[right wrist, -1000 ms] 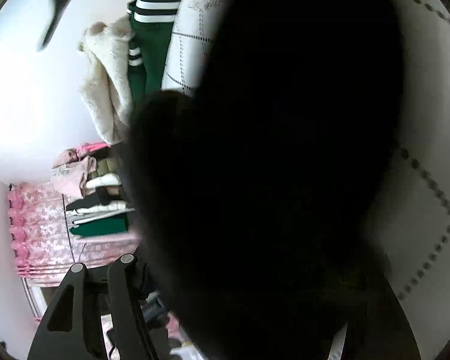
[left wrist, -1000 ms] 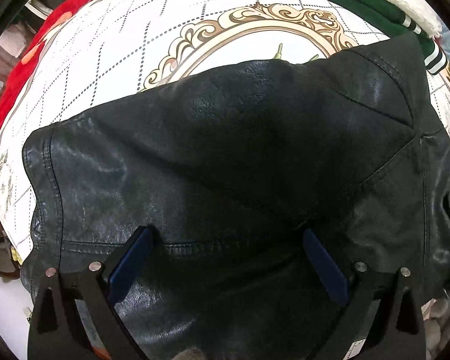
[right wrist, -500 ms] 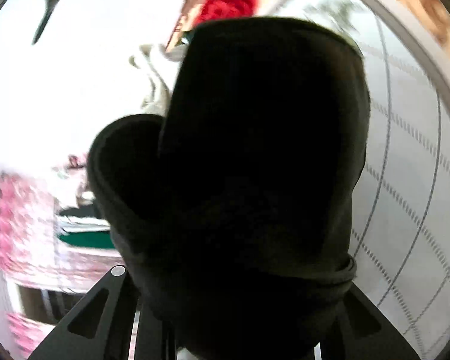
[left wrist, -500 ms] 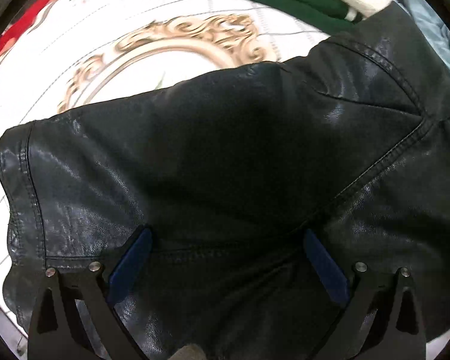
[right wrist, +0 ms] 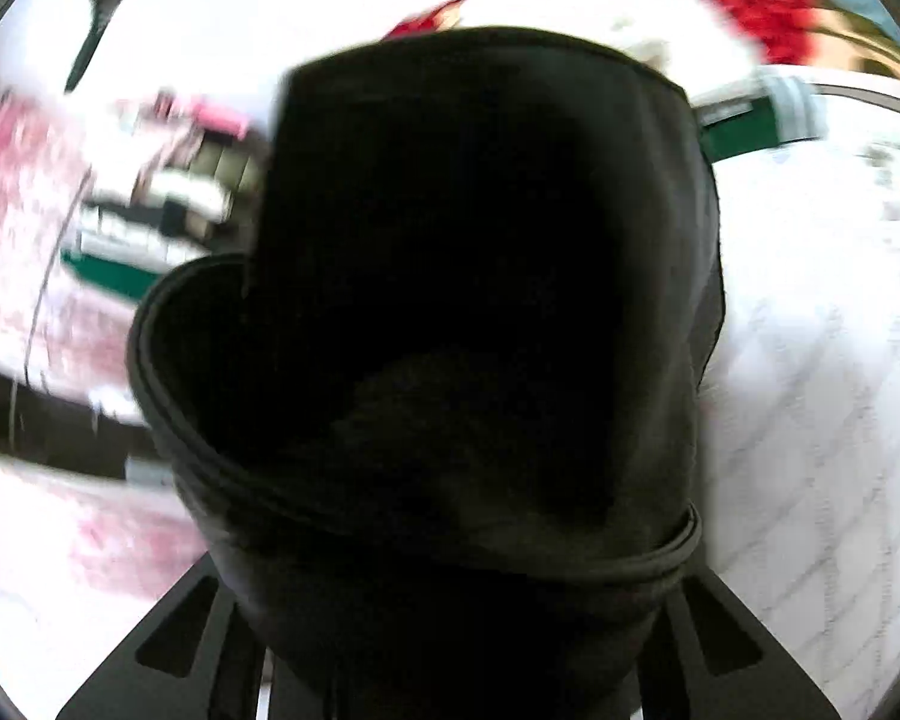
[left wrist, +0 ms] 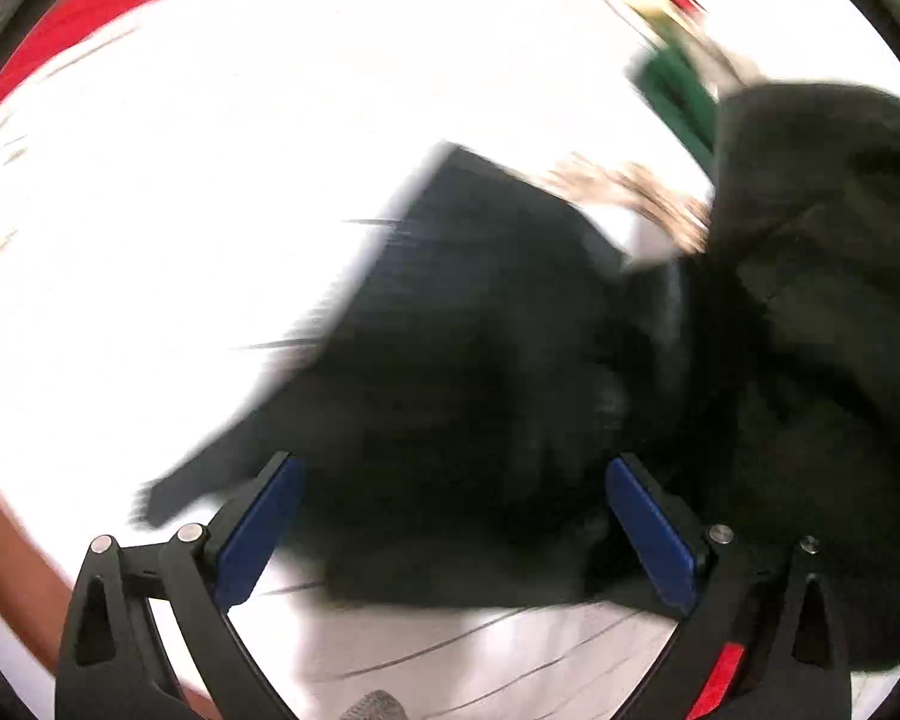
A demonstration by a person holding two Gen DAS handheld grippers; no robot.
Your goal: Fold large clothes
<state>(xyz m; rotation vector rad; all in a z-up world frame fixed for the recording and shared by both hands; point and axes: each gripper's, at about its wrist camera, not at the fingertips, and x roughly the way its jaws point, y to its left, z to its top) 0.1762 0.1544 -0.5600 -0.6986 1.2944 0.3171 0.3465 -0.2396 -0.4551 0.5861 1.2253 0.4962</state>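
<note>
Jacket (left wrist: 480,372) lies ahead and right of the released left tool (left wrist: 450,516); right tool (right wrist: 450,648) clenched on its bunched edge, nearer.

- A bed (left wrist: 210,192) carries everything; its white cover has a dotted diamond grid and a gold scroll pattern, with red along the far left edge.
- A black leather jacket (left wrist: 480,360) lies partly on the cover towards the near edge, blurred.
- A green garment (left wrist: 678,96) with white stripes lies near the far right corner.
</note>
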